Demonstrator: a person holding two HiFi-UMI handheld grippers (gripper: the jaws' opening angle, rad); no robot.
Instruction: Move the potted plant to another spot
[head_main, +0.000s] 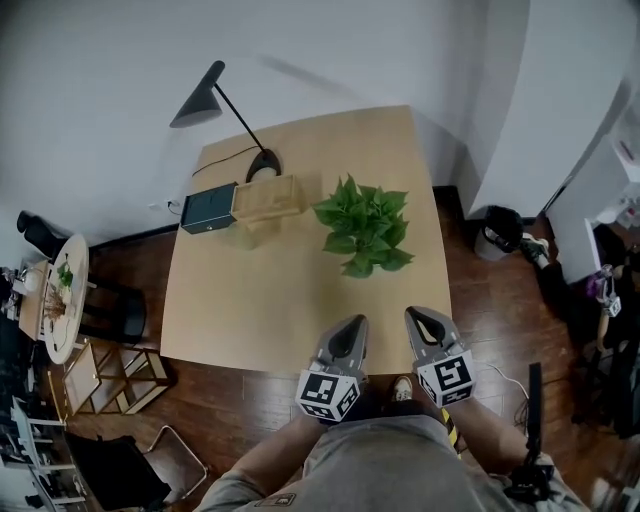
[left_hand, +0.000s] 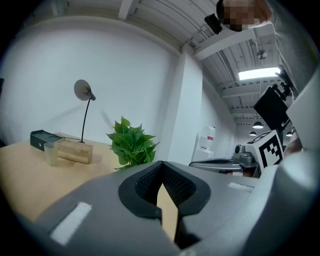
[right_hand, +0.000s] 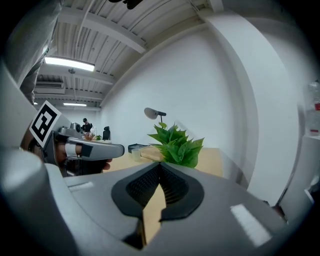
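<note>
the potted plant (head_main: 363, 225) stands on the far right part of the light wooden table (head_main: 290, 310), its pot hidden under the green leaves. to its left a pale wooden block (head_main: 268, 197) and a dark green box (head_main: 209, 207) lie end to end, with a translucent cup (left_hand: 51, 152) just in front of the block; what the cup holds cannot be told. a black lamp (head_main: 262, 163) stands behind them by the far edge. the left gripper (head_main: 354, 324) and the right gripper (head_main: 414, 316) hover side by side over the table's near edge, well apart from the plant, each with its jaws closed together on nothing
</note>
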